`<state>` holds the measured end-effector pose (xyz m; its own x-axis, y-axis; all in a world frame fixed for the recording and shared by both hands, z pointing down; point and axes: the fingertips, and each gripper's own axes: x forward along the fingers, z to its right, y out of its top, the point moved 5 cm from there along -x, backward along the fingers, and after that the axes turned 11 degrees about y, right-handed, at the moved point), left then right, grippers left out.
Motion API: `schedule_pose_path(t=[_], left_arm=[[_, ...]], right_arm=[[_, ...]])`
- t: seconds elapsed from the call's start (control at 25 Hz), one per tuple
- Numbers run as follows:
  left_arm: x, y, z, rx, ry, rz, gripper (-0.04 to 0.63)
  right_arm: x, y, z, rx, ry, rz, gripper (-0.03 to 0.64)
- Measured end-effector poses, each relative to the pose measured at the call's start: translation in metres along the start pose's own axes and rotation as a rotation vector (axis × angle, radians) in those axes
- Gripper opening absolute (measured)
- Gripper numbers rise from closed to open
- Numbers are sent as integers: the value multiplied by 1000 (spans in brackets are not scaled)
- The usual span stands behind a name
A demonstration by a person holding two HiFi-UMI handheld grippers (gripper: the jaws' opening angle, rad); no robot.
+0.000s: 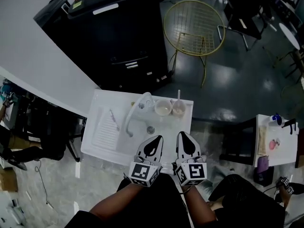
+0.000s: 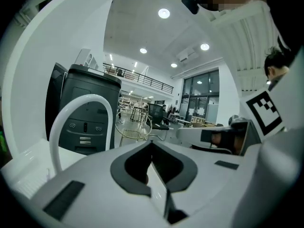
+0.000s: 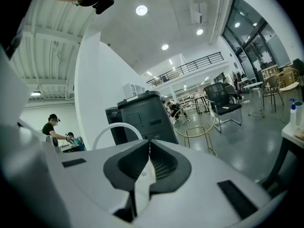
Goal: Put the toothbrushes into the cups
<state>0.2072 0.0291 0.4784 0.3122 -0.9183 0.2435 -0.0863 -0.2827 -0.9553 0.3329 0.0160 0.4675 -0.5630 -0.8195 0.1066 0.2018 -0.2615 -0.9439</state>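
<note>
Two pale cups stand side by side at the back right of the white sink unit (image 1: 102,151): the left cup (image 1: 163,108) and the right cup (image 1: 178,109). A thin white toothbrush (image 1: 179,94) stands upright in the right cup. Another toothbrush (image 1: 113,119) lies on the ribbed drainboard at the left. My left gripper (image 1: 157,137) and right gripper (image 1: 182,134) hover side by side over the sink's front edge, both shut and empty. The left gripper view shows the left gripper (image 2: 152,144) with its jaws closed, and the right gripper view shows the right gripper (image 3: 149,144) the same.
A curved white faucet (image 1: 133,113) arches over the basin between the drainboard and the cups. Behind the sink stand a black copier (image 1: 114,32) and a gold wire chair (image 1: 194,25). At the right is a small white table (image 1: 280,148) with items on it.
</note>
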Motion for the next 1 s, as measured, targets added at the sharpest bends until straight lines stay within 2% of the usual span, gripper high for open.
schedule_pose_path(t=[0.12,0.32,0.48,0.64,1.0], left_arm=[[-9,5,4,-3,9,4,14],[-15,14,10,6,17,36,14],[-14,18,8,17,7,54,14],[-22,25,-8,3,7,77,14],[-58,29,-56,-17,-58,98,14]], right_arm=[[-11,6,-19,-11,27,-7,25],[-18,2,-34,-106,48,-32,25],[-13,0,-39,-105,40,-42,25],[-4,6,-52,-141,40,-36,25],[20,6,-104,-187,8,-29,25]])
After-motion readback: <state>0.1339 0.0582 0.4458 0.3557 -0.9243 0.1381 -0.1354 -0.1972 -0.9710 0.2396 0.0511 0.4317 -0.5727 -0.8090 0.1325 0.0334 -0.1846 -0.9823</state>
